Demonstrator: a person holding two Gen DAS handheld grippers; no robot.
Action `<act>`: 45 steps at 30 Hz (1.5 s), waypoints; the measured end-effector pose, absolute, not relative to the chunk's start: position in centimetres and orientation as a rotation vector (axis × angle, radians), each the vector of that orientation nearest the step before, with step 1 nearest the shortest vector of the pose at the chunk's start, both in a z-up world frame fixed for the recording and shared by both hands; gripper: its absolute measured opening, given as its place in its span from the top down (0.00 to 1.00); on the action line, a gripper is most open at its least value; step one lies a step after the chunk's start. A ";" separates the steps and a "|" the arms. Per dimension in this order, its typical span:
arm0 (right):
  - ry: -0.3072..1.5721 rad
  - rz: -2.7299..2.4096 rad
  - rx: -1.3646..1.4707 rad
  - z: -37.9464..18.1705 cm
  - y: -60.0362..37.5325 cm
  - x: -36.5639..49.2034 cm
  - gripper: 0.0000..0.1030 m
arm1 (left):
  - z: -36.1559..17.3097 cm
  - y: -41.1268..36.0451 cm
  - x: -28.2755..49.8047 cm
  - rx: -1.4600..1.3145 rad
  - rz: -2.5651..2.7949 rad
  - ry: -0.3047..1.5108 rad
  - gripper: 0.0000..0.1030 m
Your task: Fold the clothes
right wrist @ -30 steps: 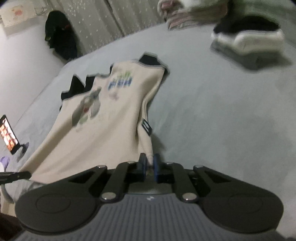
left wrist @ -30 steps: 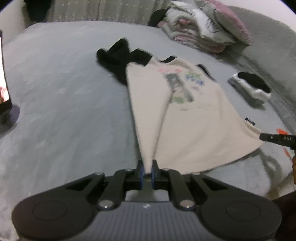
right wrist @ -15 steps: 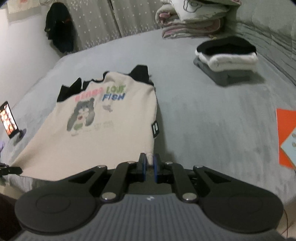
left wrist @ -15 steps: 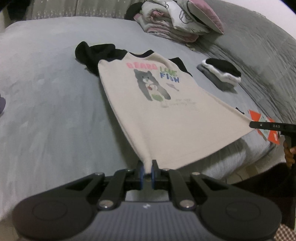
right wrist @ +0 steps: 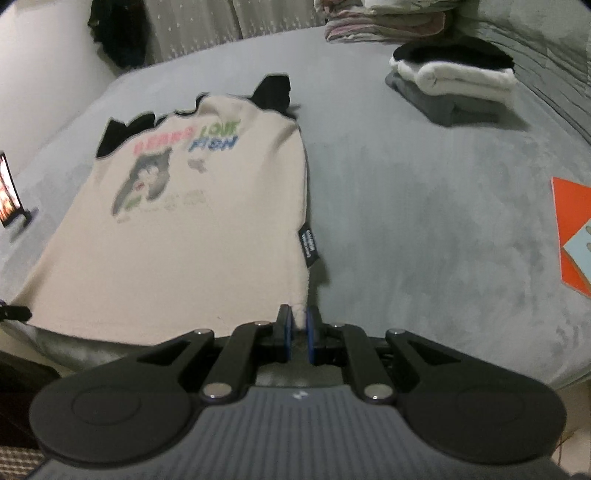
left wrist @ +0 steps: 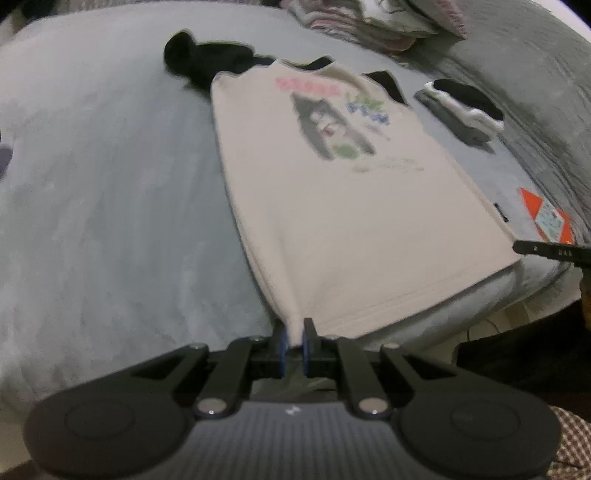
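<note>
A cream T-shirt (left wrist: pixel 351 192) with black sleeves and a bear print lies face up, spread flat on the grey bed; it also shows in the right wrist view (right wrist: pixel 192 221). My left gripper (left wrist: pixel 294 334) is shut on the shirt's bottom left hem corner. My right gripper (right wrist: pixel 299 332) is shut on the bottom right hem corner, near a black side label (right wrist: pixel 309 248). The right gripper's tip (left wrist: pixel 550 251) shows at the right edge of the left wrist view. The hem is stretched between the two grippers at the bed's front edge.
A stack of folded clothes (right wrist: pixel 454 81) sits at the back right of the bed (right wrist: pixel 424 192). Piled bedding (right wrist: pixel 384 18) lies at the head. An orange card (right wrist: pixel 572 229) lies at the right. A phone on a stand (right wrist: pixel 9 195) is at the left.
Both grippers have pulled the shirt's hem toward the front edge of the bed and lowered it. The shirt has gone from hanging slack and narrow to lying spread flat.
</note>
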State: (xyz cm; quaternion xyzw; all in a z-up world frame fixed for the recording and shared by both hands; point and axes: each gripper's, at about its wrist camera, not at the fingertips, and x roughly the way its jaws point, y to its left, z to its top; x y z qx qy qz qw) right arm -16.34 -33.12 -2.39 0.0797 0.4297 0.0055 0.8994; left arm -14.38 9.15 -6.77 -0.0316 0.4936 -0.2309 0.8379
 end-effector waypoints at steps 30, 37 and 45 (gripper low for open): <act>0.669 0.053 0.141 0.3 -29.5 -3.1 0.31 | -3.5 -0.3 -2.5 0.020 -0.504 0.710 0.15; 0.647 0.001 0.233 0.0 -31.9 0.4 0.31 | -4.8 0.6 1.8 -0.091 -0.449 0.674 0.15; 0.663 -0.041 0.302 0.0 -32.9 4.4 0.31 | -6.5 1.8 5.7 -0.241 -0.349 0.670 0.17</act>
